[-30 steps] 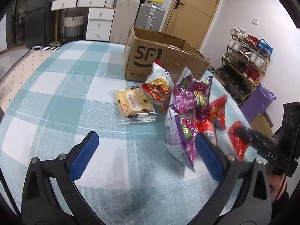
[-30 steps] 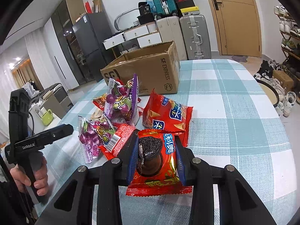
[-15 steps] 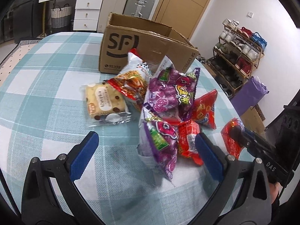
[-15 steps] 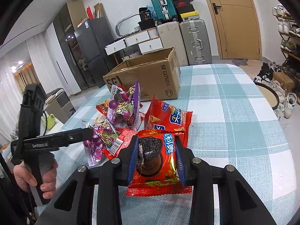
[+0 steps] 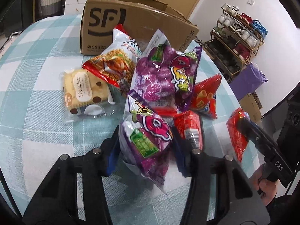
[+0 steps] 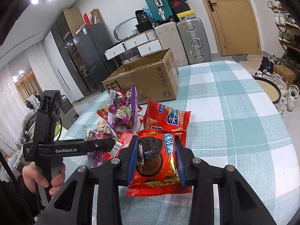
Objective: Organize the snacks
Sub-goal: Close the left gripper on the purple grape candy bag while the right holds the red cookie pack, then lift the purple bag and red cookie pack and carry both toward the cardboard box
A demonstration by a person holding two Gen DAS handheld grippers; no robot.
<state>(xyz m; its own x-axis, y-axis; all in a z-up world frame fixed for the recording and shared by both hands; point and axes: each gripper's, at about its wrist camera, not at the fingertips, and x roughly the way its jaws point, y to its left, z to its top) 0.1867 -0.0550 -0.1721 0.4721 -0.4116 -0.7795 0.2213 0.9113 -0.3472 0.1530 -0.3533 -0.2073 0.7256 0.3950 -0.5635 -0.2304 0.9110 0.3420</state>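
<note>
Left gripper [image 5: 145,146]: clamped on the purple candy bag [image 5: 148,138]; both blue pads press its sides.
Purple candy bag: upright between the left fingers, its lower end at the checked tablecloth [image 5: 37,112].
Right gripper [image 6: 155,161]: clamped on the red cookie packet [image 6: 158,161]; blue pads against both its long edges.
Red cookie packet: lies flat between the right fingers, its lower edge sticking out toward the camera; whether it touches the cloth cannot be told.
Ahead of left gripper: a larger purple candy bag [image 5: 165,76] just beyond the gripped one, a noodle packet [image 5: 114,63] behind and left of it.
Left of left gripper: a cake in clear wrap [image 5: 84,93], flat on the cloth, apart from the fingers.
Right of left gripper: small red packet [image 5: 191,129] touching the right finger; red cone-snack bag [image 5: 205,97] beyond it.
Far ahead: open cardboard box [image 5: 131,24] behind the pile.
</note>
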